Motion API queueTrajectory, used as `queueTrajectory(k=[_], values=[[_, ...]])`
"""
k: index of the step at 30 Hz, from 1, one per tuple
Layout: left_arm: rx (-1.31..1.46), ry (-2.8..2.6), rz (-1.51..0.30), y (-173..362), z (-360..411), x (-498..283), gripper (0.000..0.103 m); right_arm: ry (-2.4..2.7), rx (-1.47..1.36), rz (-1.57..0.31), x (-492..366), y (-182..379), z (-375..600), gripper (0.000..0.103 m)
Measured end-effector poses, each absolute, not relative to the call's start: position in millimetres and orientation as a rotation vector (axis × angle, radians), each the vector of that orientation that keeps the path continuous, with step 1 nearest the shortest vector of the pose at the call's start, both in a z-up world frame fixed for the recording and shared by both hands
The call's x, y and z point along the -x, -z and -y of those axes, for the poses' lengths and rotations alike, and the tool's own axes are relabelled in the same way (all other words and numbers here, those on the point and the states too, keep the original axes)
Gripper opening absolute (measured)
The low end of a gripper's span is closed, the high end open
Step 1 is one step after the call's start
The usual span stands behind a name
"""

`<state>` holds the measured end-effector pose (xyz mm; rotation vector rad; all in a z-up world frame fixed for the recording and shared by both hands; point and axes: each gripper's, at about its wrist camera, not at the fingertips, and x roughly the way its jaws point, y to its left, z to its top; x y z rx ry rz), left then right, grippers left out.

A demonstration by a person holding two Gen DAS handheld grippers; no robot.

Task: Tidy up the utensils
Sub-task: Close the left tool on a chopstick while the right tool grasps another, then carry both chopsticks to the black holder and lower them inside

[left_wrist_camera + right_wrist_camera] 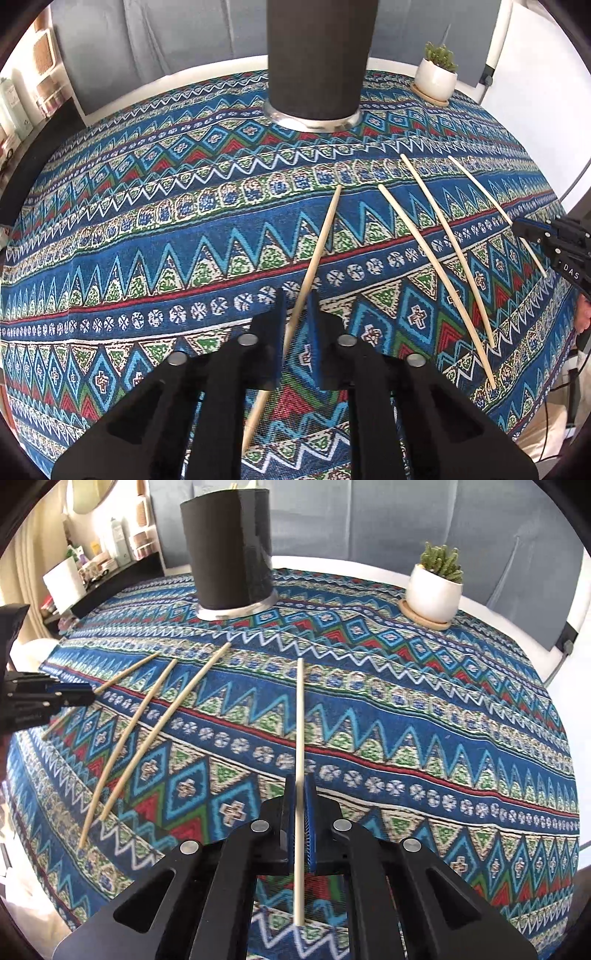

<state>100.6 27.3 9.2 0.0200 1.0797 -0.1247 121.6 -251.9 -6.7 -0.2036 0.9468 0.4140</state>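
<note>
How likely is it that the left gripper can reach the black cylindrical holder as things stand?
Probably yes. The left gripper, shut on a chopstick, faces the black cylindrical holder across bare tablecloth. The two loose chopsticks lie off to the side, out of the way.

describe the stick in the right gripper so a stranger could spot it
Start at the black cylinder on the patterned cloth and come toward the near edge. The stick runs straight, apart to the right of two loose sticks. Unlike them it is paler and pinched in the right gripper's jaws.
</note>
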Motion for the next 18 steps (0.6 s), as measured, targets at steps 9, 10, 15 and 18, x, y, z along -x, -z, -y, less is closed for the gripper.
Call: queueTrajectory(k=[9,10,15,18], values=[[0.011,0.161,-0.967,-34.8,-34.0,-97.1,0.005,-0.413,-0.062,-0.892,-127.4,-23.3,305.0,0.004],[0.0,0.161,-0.949,-41.5,-33.4,-98.2,0.005,-0.414,-0.073,-0.875,-127.6,-29.8,307.4,0.004],[-0.042,0.164,-0.888,-74.3,-28.9,-105.8,0.005,-0.433,-0.092,-0.797,-130.8,-63.6,310.4,0.004],[-0.059,0.183,-0.859,-93.7,-24.7,-112.3,0.005,-0.452,-0.101,-0.753,-130.8,-83.6,308.5,0.005]])
